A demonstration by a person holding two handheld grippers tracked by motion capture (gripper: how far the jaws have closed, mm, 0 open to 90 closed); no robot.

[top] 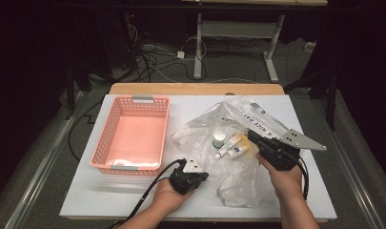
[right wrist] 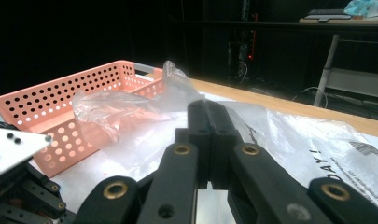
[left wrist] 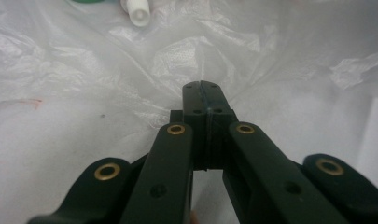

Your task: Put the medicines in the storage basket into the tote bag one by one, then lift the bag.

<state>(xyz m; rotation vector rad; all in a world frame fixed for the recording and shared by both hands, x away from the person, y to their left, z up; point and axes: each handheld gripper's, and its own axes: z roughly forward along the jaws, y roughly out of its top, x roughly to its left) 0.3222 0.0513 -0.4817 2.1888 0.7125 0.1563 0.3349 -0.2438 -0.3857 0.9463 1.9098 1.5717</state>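
Nearest, left gripper (top: 201, 174) has its jaws pinched together on the near edge of the crumpled clear plastic bag (top: 238, 143). Right gripper (top: 252, 137) likewise clamps film at the bag's right side. Small white tubes (top: 233, 147) lie between them; pink perforated basket (top: 133, 133) sits left, apart.

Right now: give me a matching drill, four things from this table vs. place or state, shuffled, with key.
Things:
1. pink basket
2. clear plastic bag
3. small tubes
4. left gripper

Place or state:
A. jaws shut at the bag's near edge
B. lying inside the bag
C. crumpled, spread over the table's right half
D. standing on the table's left half

Pairs: 1-D, 2-C, 3-B, 4-A
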